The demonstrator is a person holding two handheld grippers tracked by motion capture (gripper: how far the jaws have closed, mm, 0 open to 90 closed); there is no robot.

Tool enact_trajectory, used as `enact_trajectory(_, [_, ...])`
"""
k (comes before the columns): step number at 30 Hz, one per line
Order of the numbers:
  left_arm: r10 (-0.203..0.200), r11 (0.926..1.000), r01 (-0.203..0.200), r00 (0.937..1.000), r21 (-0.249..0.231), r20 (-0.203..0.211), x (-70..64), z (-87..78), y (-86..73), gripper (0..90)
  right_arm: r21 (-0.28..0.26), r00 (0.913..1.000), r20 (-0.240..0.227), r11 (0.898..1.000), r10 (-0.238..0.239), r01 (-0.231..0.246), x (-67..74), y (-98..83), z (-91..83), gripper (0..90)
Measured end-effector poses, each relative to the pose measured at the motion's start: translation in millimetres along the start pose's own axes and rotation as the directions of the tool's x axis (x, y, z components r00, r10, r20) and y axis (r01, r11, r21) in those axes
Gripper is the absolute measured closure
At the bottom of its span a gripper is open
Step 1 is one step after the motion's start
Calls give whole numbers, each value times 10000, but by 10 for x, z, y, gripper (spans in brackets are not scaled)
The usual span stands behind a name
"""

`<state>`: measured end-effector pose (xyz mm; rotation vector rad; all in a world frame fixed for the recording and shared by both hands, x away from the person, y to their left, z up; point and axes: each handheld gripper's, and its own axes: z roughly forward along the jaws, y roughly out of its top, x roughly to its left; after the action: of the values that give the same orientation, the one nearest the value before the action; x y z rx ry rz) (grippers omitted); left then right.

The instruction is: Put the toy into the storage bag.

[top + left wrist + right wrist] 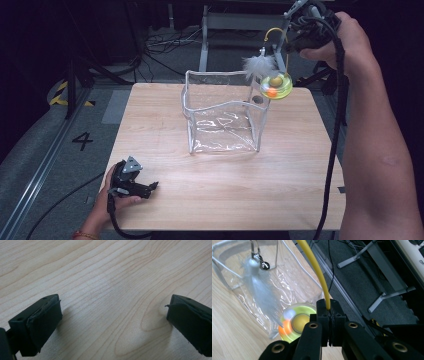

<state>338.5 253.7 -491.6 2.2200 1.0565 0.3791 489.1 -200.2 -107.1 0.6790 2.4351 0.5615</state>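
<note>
The right hand-held gripper (329,315) is holding its jaws fully closed on the yellow wire stem (314,267) of a cat toy (276,85), carrying it in the air above the far right corner of the table (225,200). In the high view this hand-held gripper (295,42) is sitting high beside the person's right hand (345,40), with its cable trailing down along the forearm. The toy's round yellow-green base (298,323), with an orange ball in its track, is hanging just below the jaws, touching or just above the top rim of a clear plastic bag (222,117) standing open in the middle of the table; which of the two cannot be told. A white feather (259,65) is dangling from the curved wire over the bag's far right corner.

The left hand-held gripper (150,187) is resting near the table's front left edge, well apart from the bag, its jaws standing wide open over bare wood with nothing between them (113,315).

The right gripper view is showing a small bell (265,265) above the feather, too small to make out from above; the feather there is blurred. The stem's upper end is running out of that view's top edge. Beyond the table, cables and metal frame legs (205,45) are lying on the dark floor.
</note>
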Motion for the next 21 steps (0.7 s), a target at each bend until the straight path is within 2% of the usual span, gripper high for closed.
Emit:
enact_trajectory(9, [9, 10000, -9, 10000, 11, 7, 1, 0, 1, 2, -169, 9996, -247, 9997, -154, 150, 63, 195, 118, 887])
enact_trajectory(17, [14, 10000, -14, 10000, 13, 8, 1, -1, 1, 2, -284, 9987, -488, 9995, -157, 144, 98, 315, 288, 886])
enact_trajectory(21, [8, 10000, -8, 10000, 13, 9, 1, -1, 2, 2, -249, 9982, -569, 9996, -167, 153, 128, 355, 426, 887])
